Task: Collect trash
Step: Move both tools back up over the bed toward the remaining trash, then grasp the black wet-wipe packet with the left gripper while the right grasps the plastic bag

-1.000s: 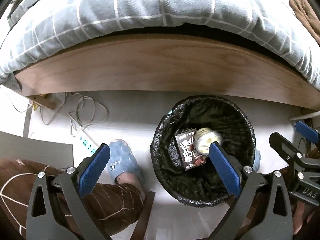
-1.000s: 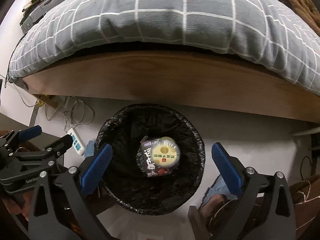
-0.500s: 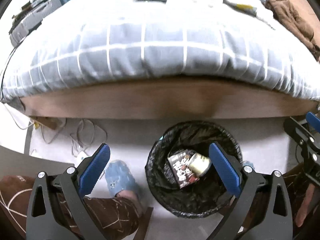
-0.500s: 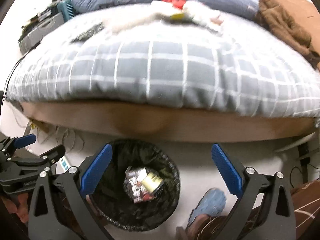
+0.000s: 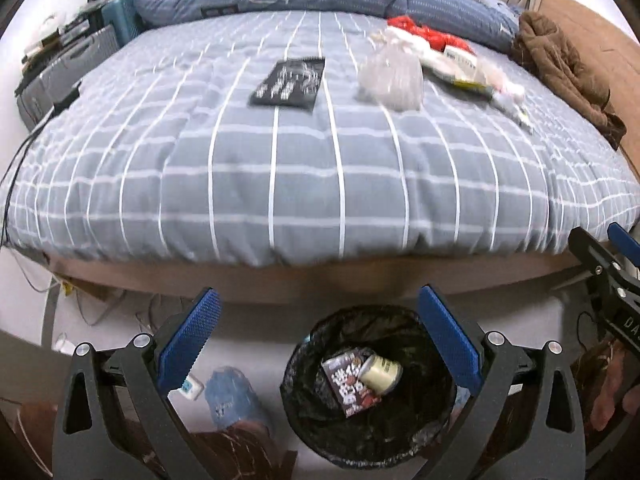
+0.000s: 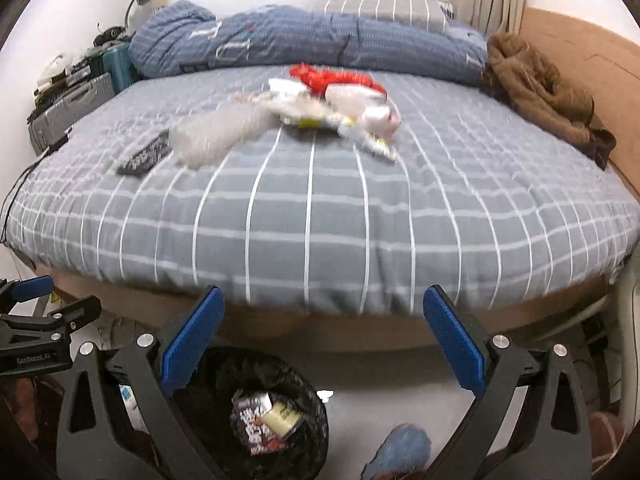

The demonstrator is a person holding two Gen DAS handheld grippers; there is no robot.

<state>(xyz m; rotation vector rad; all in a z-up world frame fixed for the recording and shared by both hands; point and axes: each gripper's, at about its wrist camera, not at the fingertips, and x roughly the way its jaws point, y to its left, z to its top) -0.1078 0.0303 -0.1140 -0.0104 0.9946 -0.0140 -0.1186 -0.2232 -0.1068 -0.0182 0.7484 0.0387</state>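
A black-lined trash bin point(image 5: 304, 412) point(image 6: 312, 412) stands on the floor by the bed, holding a dark snack packet point(image 5: 348, 384) point(image 6: 250, 420) and a pale can point(image 5: 380, 372) point(image 6: 284, 416). On the grey checked bed lie a black flat packet point(image 5: 289, 83) point(image 6: 146, 154), a clear crumpled bag point(image 5: 390, 74) point(image 6: 216, 132), and a heap of white, yellow and red wrappers point(image 5: 460, 60) point(image 6: 336, 108). My left gripper point(image 5: 316, 340) is open and empty above the bin. Over the bed's edge my right gripper point(image 6: 322, 340) is also open and empty.
A rolled blue duvet point(image 6: 304, 40) and a brown garment point(image 6: 540, 88) lie at the far side of the bed. Grey cases point(image 5: 60, 68) stand at the left. A power strip point(image 5: 188, 386) and a blue slipper point(image 5: 232, 400) point(image 6: 400, 452) are on the floor.
Both grippers have tilted up from the bin toward the bed top, so the trash on the bed has come into view. Both stay open and empty.
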